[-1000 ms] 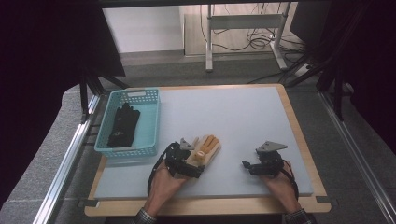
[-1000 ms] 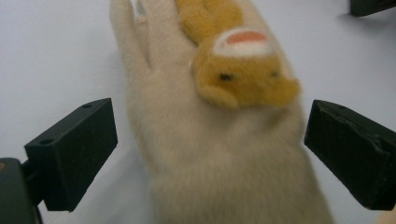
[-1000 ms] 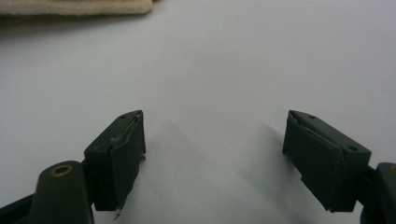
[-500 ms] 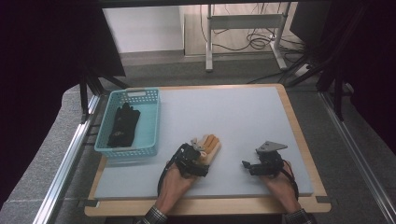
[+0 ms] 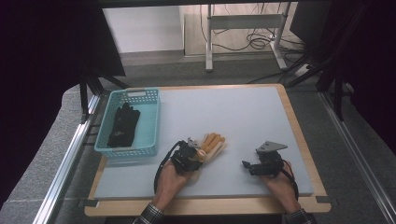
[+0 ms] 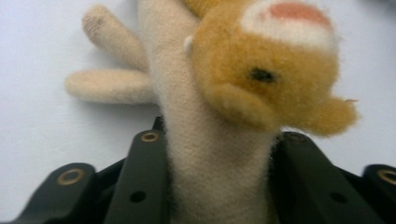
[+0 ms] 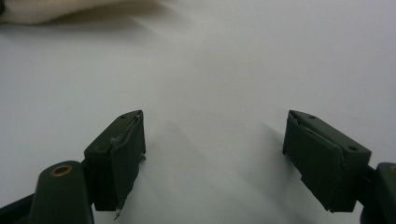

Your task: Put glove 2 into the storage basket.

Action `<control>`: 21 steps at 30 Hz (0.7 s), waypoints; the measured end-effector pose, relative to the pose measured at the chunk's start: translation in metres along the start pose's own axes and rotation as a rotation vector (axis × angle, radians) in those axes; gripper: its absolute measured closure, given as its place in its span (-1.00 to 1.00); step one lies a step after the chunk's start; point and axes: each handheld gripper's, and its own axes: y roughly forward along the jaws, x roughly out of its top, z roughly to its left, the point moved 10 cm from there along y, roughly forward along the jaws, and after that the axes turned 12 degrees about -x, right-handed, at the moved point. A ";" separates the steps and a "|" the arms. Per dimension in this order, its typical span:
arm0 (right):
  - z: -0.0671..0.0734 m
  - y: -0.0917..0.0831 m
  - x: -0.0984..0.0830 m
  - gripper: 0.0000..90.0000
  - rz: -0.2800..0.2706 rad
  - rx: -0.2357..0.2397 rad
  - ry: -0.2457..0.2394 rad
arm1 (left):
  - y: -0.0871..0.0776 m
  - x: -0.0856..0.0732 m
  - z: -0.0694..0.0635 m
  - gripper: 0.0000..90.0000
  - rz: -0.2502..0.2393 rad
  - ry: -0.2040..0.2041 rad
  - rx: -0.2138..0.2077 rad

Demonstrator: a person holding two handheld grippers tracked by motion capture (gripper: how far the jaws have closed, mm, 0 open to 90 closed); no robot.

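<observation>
Nothing here carries a brand, label or readable writing. From the high view there is one turquoise basket (image 5: 152,135) at the left of the grey table mat (image 5: 243,116), and the single black glove (image 5: 123,124) lies inside that basket. Just right of the basket's near corner lies one tan plush glove (image 5: 212,144), fingers pointing away from the person. The left gripper (image 5: 192,156) has just been closing its jaws, and they now pinch the glove's cuff end. The left gripper view adds what the high view cannot: a fuzzy orange animal face (image 6: 271,70) with a dark eye sewn on the plush, and two pale fingers (image 6: 109,86) splayed on the mat. The right gripper (image 5: 247,164), well right of the basket, rests on the mat with jaws spread wide and holding nothing.
</observation>
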 end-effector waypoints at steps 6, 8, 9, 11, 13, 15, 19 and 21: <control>0.000 0.000 0.000 -0.54 0.000 0.000 0.000 | -0.015 0.009 0.009 0.61 -0.029 -0.005 0.027; 0.000 0.000 0.000 -0.55 0.000 0.000 0.000 | -0.020 0.013 0.012 0.61 -0.035 -0.005 0.041; 0.000 0.000 0.000 -0.55 0.000 0.000 0.000 | -0.024 0.015 0.014 0.61 -0.038 -0.005 0.050; 0.000 0.000 0.000 -0.55 0.000 0.000 0.000 | -0.029 0.018 0.017 0.61 -0.042 -0.003 0.063; 0.000 0.000 0.000 -0.54 0.000 -0.001 0.000 | -0.036 0.023 0.020 0.61 -0.054 -0.005 0.077; 0.000 0.000 0.000 -0.55 0.000 -0.001 -0.001 | -0.044 0.029 0.025 0.61 -0.062 -0.012 0.097; 0.000 0.000 0.000 -0.55 0.000 0.000 0.000 | -0.059 0.037 0.036 0.61 -0.075 -0.027 0.127; 0.000 0.000 0.000 -0.55 0.001 0.000 0.001 | -0.066 0.040 0.041 0.61 -0.079 -0.037 0.138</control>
